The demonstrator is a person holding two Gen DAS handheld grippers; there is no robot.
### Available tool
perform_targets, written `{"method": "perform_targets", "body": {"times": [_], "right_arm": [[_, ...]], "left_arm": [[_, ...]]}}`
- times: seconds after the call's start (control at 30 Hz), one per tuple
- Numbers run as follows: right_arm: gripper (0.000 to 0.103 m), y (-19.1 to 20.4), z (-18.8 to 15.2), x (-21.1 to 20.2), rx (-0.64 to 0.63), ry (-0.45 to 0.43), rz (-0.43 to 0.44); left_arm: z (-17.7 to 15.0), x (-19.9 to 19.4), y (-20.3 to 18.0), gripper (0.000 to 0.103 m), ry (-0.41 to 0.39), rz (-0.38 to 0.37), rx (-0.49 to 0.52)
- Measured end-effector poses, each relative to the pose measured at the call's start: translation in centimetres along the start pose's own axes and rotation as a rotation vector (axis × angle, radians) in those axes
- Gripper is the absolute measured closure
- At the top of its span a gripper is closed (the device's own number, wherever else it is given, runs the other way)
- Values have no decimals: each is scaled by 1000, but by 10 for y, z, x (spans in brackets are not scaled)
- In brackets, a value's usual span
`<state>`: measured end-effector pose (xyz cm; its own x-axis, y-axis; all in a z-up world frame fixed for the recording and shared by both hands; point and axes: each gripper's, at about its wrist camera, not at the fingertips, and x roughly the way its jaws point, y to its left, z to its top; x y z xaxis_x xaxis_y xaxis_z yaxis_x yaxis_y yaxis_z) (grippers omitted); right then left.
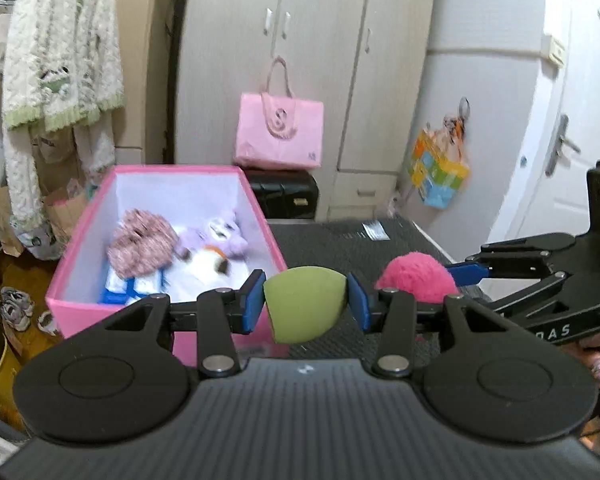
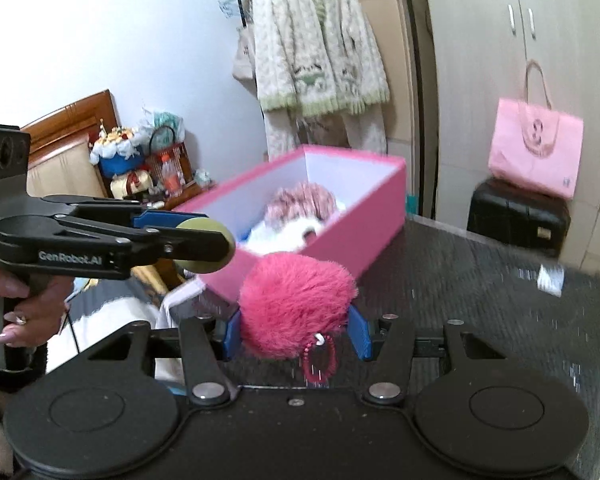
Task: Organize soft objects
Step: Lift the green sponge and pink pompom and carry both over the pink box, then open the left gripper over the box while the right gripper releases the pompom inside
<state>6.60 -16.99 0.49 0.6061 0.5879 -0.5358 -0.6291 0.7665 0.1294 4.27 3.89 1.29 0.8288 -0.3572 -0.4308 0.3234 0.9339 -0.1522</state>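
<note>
While both tongs pinch (left (image 1: 306,300) sponge (image 1: 305,304), right (image 2: 296,330) pompom (image 2: 296,304)), box rim (image 1: 260,216) is near.

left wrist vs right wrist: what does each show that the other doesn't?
Left wrist only: a door, a colourful bag hanging on the wall, shoes on the floor.
Right wrist only: a wooden headboard, a beaded loop under the pompom.
Both: pink box, green sponge in the left gripper, pink pompom in the right gripper, pink tote.
</note>
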Motion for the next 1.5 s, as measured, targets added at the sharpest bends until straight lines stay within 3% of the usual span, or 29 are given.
{"method": "perform_targets", "body": {"times": [0.13,0.27,0.47,0.53,0.63,0.77,0.9,1.03,1.13,1.3,1.4,1.5], "right_arm": [[45,7,22,16,-9,-71,71],[45,15,45,39,-25,-90,86],[45,5,75,94,-71,-93,-15],[45,-6,85,111,-40,-98,-11],[45,-14,96,133,-43,-72,4],[45,-28,104,166,-15,-1,18],[45,-38,108,203,-34,84,22],[41,-38,108,230,-92,165,19],[25,-31,105,231,-143,165,-41],[23,-27,100,202,-144,118,-47],[22,-27,99,183,-142,84,-71],[22,-21,98,163,-152,74,-91]], "left_arm": [[18,1,26,58,-28,31,-31],[38,10,50,58,-32,26,-53],[57,56,86,58,26,48,-105],[63,75,104,58,47,58,-180],[71,98,129,58,68,34,-277],[76,124,141,58,87,103,-260],[77,149,151,58,157,155,-266],[76,164,170,54,217,186,-350],[76,159,168,39,198,228,-305],[72,146,162,32,202,178,-245],[65,141,160,31,223,184,-250],[61,132,152,23,230,185,-217]]}}
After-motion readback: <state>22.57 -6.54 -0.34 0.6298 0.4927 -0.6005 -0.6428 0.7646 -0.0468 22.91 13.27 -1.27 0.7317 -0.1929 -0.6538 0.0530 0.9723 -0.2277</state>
